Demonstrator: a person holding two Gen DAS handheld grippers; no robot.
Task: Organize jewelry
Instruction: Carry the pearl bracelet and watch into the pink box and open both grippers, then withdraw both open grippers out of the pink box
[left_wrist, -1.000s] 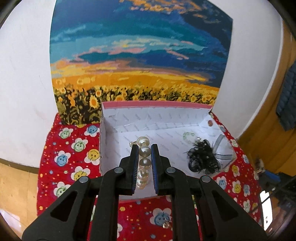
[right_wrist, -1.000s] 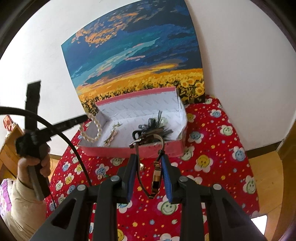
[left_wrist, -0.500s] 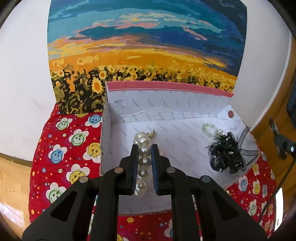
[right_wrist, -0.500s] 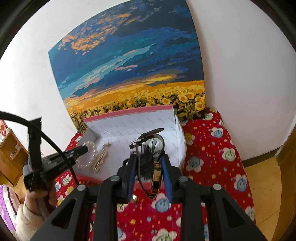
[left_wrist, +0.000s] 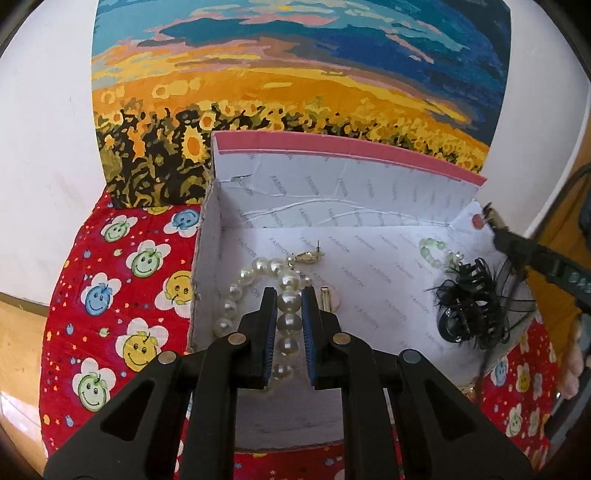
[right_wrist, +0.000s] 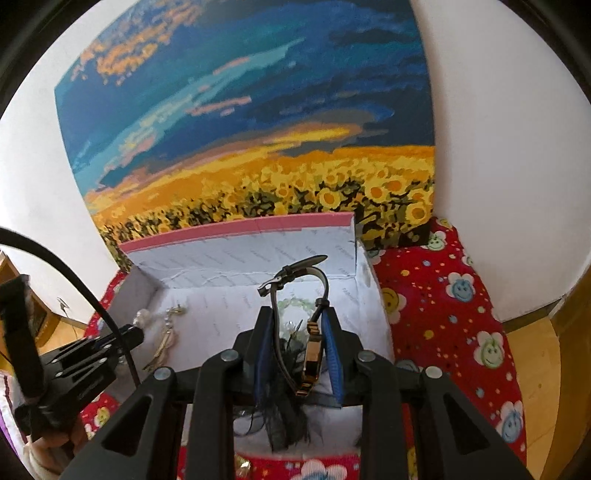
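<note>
Two sets of tongs loaded: left tongs (left_wrist: 289, 299) clamped on pearl strand (left_wrist: 288, 321) low inside box (left_wrist: 347, 155), right tongs (right_wrist: 297, 321) gripping watch (right_wrist: 312, 347) over box's right end. Lower pearls onto floor, release w/o snagging earring (left_wrist: 308, 256); set watch clear of black hair clip (left_wrist: 469, 314).

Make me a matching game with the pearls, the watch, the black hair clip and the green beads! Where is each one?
Things:
1. pearl necklace
2. watch
3. black hair clip
4. green bead bracelet

Places:
A. lying in the box's far right corner
B. pinched in the left gripper
C. lying at the right of the box, nearer than the beads
D. held in the right gripper

Pairs: 1-B, 2-D, 3-C, 4-A
</note>
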